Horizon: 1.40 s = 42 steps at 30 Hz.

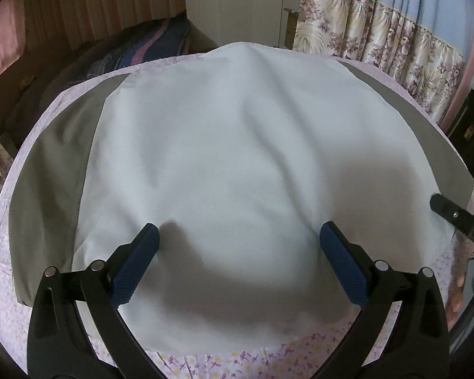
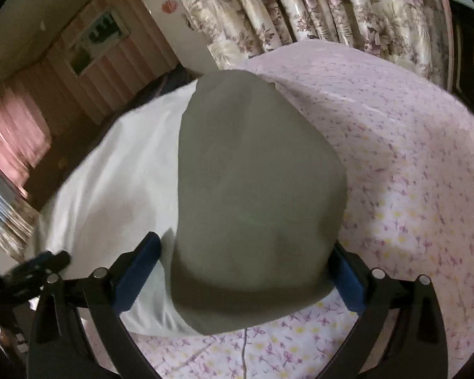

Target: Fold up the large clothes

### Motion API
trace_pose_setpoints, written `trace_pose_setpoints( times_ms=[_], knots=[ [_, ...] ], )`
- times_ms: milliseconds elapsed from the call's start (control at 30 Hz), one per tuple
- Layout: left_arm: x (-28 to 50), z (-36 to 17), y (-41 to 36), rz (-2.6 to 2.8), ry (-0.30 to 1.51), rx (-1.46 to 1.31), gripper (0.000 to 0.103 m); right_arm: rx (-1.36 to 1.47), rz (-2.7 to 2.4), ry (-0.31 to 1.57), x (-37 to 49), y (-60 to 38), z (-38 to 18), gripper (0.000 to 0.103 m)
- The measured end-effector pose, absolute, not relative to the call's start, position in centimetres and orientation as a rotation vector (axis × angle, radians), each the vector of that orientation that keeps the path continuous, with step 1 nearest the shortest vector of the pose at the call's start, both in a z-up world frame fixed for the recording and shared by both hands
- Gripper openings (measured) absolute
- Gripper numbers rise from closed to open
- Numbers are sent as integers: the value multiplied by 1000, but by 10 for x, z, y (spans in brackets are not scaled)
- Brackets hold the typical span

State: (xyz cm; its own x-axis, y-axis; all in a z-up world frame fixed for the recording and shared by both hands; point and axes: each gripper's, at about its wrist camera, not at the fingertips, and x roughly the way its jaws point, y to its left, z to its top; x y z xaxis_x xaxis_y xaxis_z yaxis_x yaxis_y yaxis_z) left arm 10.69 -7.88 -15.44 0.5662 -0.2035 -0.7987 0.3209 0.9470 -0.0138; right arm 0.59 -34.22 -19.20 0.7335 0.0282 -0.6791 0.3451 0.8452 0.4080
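Note:
A large garment lies spread on the bed, with a white body [image 1: 224,145] and grey sleeves [image 1: 57,170] on either side. My left gripper [image 1: 239,227] hovers open over the near part of the white body, nothing between its blue fingers [image 1: 136,271]. In the right wrist view the right grey sleeve [image 2: 256,189] fills the middle, with the white body [image 2: 110,183] to its left. My right gripper [image 2: 243,241] is open wide around the sleeve's near end; the cloth's edge hides the tip of its right finger [image 2: 350,281]. The right gripper [image 1: 452,218] also shows at the left wrist view's right edge.
A pink floral bedsheet [image 2: 410,173] covers the bed, with open sheet to the right of the garment. Flowered curtains [image 1: 379,38] hang behind, a white cabinet [image 1: 237,9] stands at the back, dark bedding [image 1: 136,53] lies at back left. A person's hand [image 1: 470,293] holds the right gripper.

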Motion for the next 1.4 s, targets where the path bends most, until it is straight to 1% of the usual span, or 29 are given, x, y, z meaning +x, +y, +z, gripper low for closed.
trace_pose_setpoints(
  times_ms=[133,267,300,333,367,400,433,500,600,767,1067,1133,1167,1200,1400],
  knots=[
    [105,-153,-75,-316,925,143,100,590,-184,711,-11,-349,-193,99],
    [112,-159,-77,-306,929,144,100,553,-162,696,5,-339,-194,97],
    [113,-160,-77,-307,933,144,100,543,-160,697,10,-336,-194,89],
    [115,-162,-77,-308,937,146,100,545,-148,683,12,-335,-192,82],
    [115,-164,-77,-310,939,149,100,547,-126,669,15,-336,-191,68],
    [117,-166,-78,-311,944,151,100,548,-110,669,17,-337,-190,56],
    [118,-167,-78,-310,949,150,100,552,-92,672,21,-338,-190,54],
    [119,-169,-80,-303,955,146,100,555,-70,662,22,-337,-187,43],
    [122,-171,-82,-300,968,148,100,521,-53,616,20,-330,-173,33],
    [125,-173,-85,-301,983,165,100,429,-15,556,21,-313,-139,27],
    [127,-168,-82,-335,973,165,100,230,51,525,42,-266,-84,23],
    [125,-159,-71,-347,962,148,98,168,70,518,47,-248,-71,21],
    [123,-149,-60,-354,951,129,94,144,84,509,49,-238,-64,20],
    [120,-140,-49,-356,935,120,93,110,108,501,53,-224,-54,19],
    [102,-78,64,-196,765,172,94,-2,306,482,75,-138,-19,13]
  ],
)
